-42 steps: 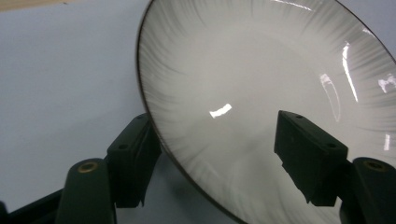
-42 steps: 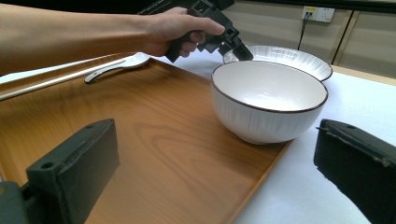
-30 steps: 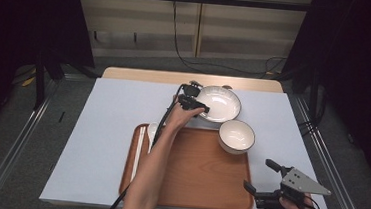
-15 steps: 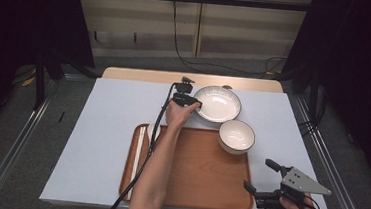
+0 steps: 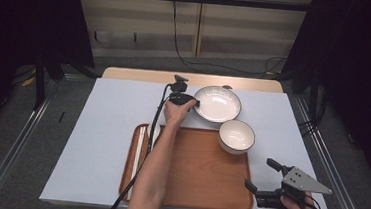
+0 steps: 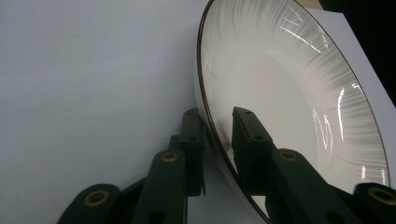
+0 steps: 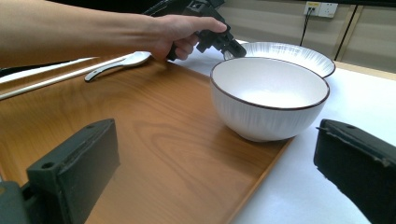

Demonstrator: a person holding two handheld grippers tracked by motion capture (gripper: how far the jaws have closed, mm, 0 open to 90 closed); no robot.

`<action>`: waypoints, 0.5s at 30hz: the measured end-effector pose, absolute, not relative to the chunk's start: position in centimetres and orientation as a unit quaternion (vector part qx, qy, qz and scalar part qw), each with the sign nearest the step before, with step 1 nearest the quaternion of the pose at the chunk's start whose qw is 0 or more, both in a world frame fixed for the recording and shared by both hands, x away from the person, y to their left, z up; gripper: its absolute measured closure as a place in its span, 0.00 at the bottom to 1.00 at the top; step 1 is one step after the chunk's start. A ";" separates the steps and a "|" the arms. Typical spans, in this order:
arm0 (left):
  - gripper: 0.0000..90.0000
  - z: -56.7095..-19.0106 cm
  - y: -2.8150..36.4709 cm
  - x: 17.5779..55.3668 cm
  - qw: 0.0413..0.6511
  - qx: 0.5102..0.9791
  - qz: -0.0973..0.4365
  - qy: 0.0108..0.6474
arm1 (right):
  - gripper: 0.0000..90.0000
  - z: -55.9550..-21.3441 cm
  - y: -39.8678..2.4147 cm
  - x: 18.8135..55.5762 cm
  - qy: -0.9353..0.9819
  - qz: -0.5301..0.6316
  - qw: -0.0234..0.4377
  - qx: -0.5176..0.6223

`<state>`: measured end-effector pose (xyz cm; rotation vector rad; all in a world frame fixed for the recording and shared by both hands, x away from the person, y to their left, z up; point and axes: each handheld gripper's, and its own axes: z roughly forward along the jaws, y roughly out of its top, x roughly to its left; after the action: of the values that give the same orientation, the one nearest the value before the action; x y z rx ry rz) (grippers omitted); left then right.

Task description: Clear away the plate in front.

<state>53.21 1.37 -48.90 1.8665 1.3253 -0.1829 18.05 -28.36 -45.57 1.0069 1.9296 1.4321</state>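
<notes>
A wide white ribbed plate (image 5: pixel 217 103) with a dark rim lies on the white table cover behind the wooden tray (image 5: pixel 193 175). My left gripper (image 5: pixel 196 104) is at the plate's left edge. In the left gripper view its jaws have just been closing, and the left gripper (image 6: pixel 217 112) straddles the plate (image 6: pixel 289 93), one jaw outside and one inside, pressing the rim. A white bowl (image 5: pixel 236 136) sits on the tray's far right corner. My right gripper (image 5: pixel 258 173) hovers open off the tray's right front corner. The right gripper (image 7: pixel 210 140) faces the bowl (image 7: pixel 268 100).
A white spoon (image 5: pixel 152 131) and a pair of chopsticks (image 5: pixel 137 156) lie along the tray's left side. The spoon (image 7: pixel 121 63) lies under my left forearm. The left gripper's cable trails back across the tray. The table's far wooden edge (image 5: pixel 125 73) is just behind the plate.
My left hand has shifted slightly left at the plate's edge and its jaws have narrowed onto the rim. The right gripper has stayed still.
</notes>
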 end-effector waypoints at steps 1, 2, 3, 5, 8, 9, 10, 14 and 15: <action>0.84 -48.9 1.4 53.2 0.412 0.736 -0.076 0.532 | 0.00 -45.6 -28.3 18.0 0.716 0.529 0.265 0.371; 0.85 -49.0 1.4 53.4 0.411 0.731 -0.085 0.538 | 0.00 -45.6 -28.3 18.0 0.717 0.528 0.266 0.370; 0.86 -49.1 1.3 53.5 0.414 0.729 -0.088 0.538 | 0.00 -45.5 -28.3 17.9 0.716 0.529 0.264 0.370; 0.85 -49.0 1.3 53.5 0.411 0.729 -0.098 0.538 | 0.00 -45.5 -28.4 17.9 0.716 0.529 0.264 0.372; 0.85 -49.2 1.3 53.5 0.419 0.722 -0.102 0.542 | 0.00 -45.5 -28.4 17.8 0.715 0.529 0.263 0.373; 0.85 -49.3 1.4 53.6 0.422 0.720 -0.107 0.540 | 0.00 -45.5 -28.4 17.8 0.716 0.529 0.263 0.373; 0.85 -49.3 1.4 53.7 0.422 0.719 -0.107 0.542 | 0.00 -45.5 -28.3 17.9 0.715 0.530 0.264 0.372; 0.89 -49.3 1.6 53.8 0.424 0.701 -0.126 0.559 | 0.00 -45.5 -28.4 17.9 0.715 0.529 0.265 0.373; 0.91 -49.4 1.7 53.8 0.437 0.686 -0.134 0.567 | 0.00 -45.5 -28.4 17.8 0.712 0.531 0.269 0.372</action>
<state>53.79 1.75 -49.37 1.7057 1.4092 -0.3344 17.84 -28.40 -45.47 1.0040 1.9188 1.4318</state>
